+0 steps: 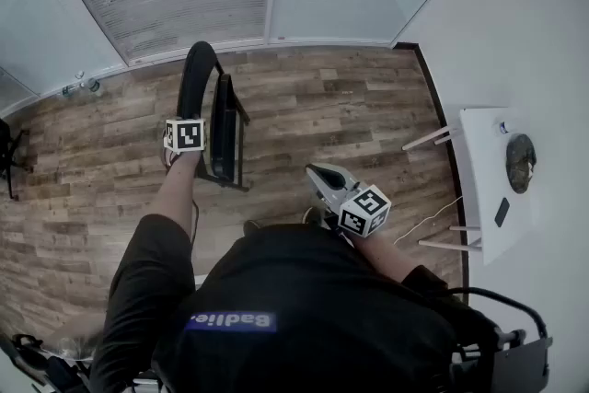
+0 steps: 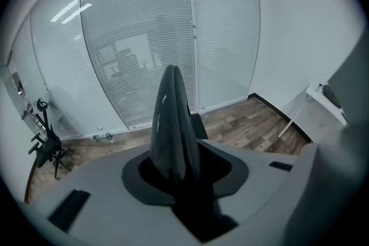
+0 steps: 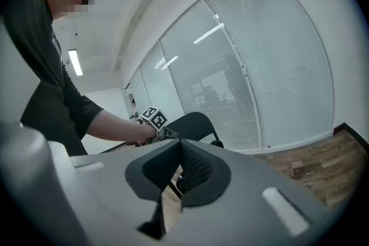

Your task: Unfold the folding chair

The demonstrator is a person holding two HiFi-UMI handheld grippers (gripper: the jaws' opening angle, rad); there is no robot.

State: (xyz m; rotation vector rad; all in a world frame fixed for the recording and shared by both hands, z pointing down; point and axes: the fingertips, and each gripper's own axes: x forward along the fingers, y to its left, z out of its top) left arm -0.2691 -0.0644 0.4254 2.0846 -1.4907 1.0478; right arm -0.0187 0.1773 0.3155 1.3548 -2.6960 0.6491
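The folding chair [image 1: 219, 120] is seen folded flat, stood on the wood floor [image 1: 350, 115] at upper middle of the head view. Its top edge is clamped by the left gripper [image 1: 186, 139], it seems (pads poorly seen), likely to steady it. The right gripper [image 1: 324, 181], lower right and apart, is squeezed closed on nothing.

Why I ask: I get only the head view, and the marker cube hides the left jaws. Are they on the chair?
Observer: Yes, the left gripper has its jaws clamped on the chair, at the top edge of its back.
Operator: And the right jaws?
Observer: The right gripper has them together, nothing between.
Operator: Where does it point?
Observer: Straight at the chair's back, beside the left gripper.
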